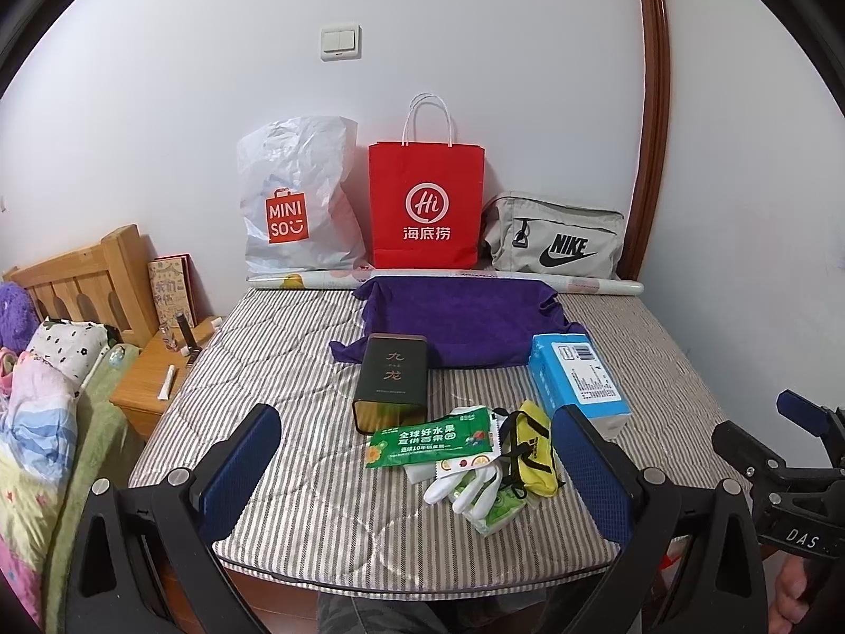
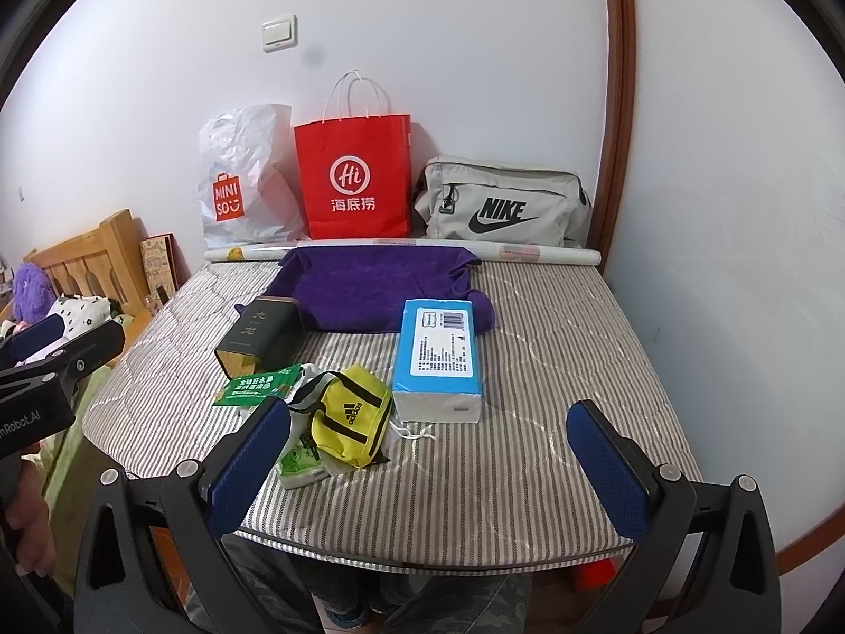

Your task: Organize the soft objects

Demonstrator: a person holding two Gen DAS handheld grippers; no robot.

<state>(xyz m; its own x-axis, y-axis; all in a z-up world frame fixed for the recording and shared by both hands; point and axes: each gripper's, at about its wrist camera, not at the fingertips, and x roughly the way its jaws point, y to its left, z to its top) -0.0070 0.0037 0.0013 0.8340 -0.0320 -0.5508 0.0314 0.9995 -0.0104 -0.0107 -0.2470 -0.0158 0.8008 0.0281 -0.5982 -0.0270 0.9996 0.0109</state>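
Both the left gripper (image 1: 417, 481) and right gripper (image 2: 428, 462) hover empty, fingers spread wide, short of the yellow pouch (image 2: 351, 420), with the purple towel (image 2: 369, 290) beyond it, likely laid out to receive soft items.

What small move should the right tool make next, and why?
Probably ease the right tool, open and empty, forward and down onto the yellow pouch. It lies nearest, on top of the small pile at the mattress's front edge, so it looks the easiest soft item to lift first.
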